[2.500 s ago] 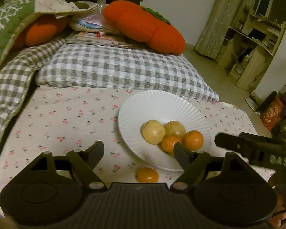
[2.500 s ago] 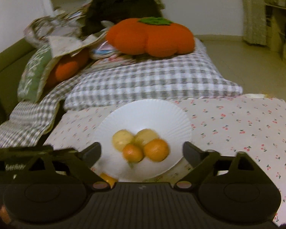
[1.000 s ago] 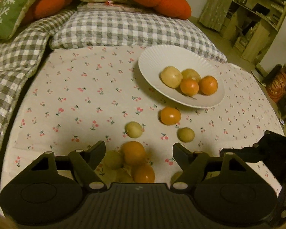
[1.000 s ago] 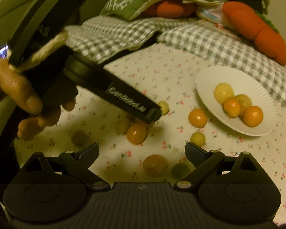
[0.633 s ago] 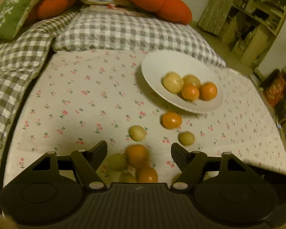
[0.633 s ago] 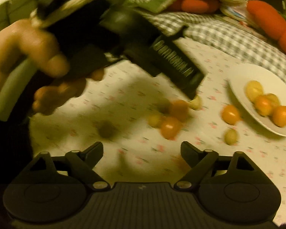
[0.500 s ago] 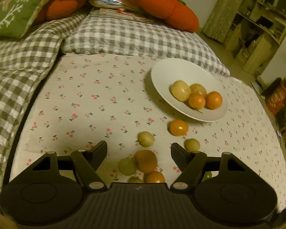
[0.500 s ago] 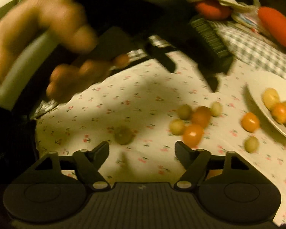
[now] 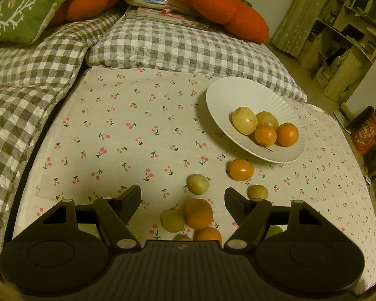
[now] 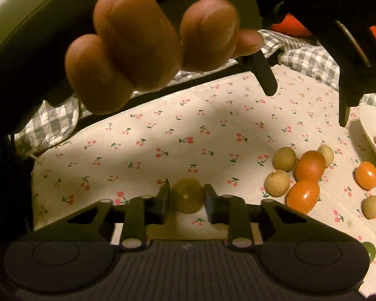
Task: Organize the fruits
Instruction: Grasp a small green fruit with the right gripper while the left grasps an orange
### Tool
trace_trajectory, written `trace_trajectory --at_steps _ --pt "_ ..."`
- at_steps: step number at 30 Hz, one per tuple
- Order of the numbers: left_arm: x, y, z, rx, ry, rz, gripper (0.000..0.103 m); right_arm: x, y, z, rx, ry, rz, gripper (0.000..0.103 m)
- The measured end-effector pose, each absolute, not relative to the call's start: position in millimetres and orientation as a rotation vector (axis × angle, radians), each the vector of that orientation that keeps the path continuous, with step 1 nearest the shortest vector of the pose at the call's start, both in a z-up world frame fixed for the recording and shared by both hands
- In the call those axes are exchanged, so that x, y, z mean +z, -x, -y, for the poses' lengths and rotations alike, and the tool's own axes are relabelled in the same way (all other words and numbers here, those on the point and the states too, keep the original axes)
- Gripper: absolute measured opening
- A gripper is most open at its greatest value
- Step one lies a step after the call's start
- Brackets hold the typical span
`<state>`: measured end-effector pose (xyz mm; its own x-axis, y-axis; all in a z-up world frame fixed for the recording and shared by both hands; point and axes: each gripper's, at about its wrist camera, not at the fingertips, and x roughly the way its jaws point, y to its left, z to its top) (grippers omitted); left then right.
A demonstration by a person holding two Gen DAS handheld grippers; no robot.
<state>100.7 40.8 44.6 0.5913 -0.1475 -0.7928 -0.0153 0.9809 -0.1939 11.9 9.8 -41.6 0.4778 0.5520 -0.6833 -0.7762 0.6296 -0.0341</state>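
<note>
Only right gripper [image 10: 187, 202] view shows gripped green fruit [image 10: 187, 195].

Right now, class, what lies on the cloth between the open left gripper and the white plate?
In the left wrist view, loose fruits lie between the left gripper and the white plate: a pale yellow-green fruit and an orange fruit.

Left gripper [image 9: 183, 198] fingers apart above loose fruits [image 9: 197, 213].
</note>
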Motion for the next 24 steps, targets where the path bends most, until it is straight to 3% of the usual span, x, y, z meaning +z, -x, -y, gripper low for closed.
trace_trajectory --at_steps 7,24 --pt "37.1 -103.4 -35.8 -0.093 0.163 -0.953 0.062 -23.4 -15.2 0.2 0.794 0.393 -0.753 0.025" --pt "9.0 -117.0 -16.2 -0.149 0.136 -1.015 0.034 22.5 -44.0 79.4 0.607 0.343 -0.797 0.024"
